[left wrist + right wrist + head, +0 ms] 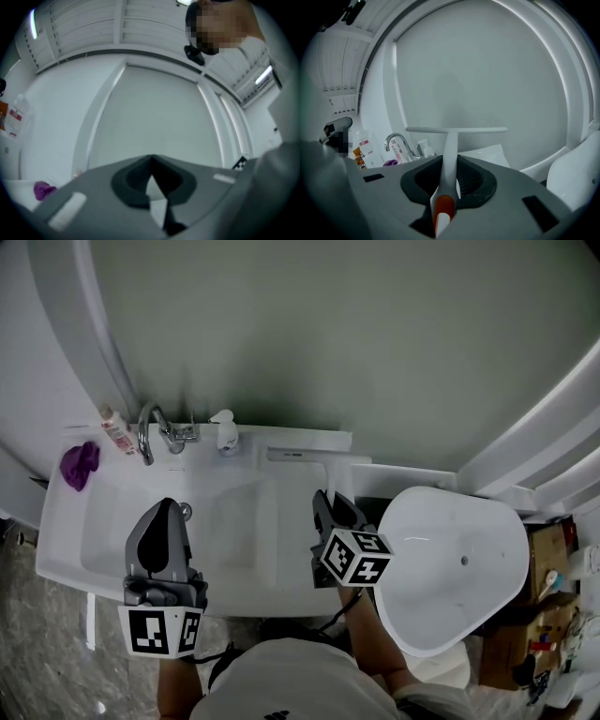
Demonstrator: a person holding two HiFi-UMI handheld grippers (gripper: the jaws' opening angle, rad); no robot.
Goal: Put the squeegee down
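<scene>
Purple cloth: bunched on the sink's back-left corner.
Faucet: on the sink's back ledge, left of middle, with a soap dispenser just to its right.
Left gripper: over the left half of the sink, jaws together with nothing between them.
Sink: white surface and basin. I see nothing lying in the bowl.
Squeegee: its white handle with an orange end runs up through the right gripper, and the T-shaped blade is out ahead over the sink's back-right ledge. I cannot tell whether the blade touches the ledge.
Right gripper: at the sink's right edge, jaws clamped on the squeegee's handle.
Toilet: just right of the sink, lid down.
Progress: as I judge it, the squeegee is close to a resting place but not yet set down. What is left is to lower it onto the surface, open the jaws and draw the right gripper clear.
</scene>
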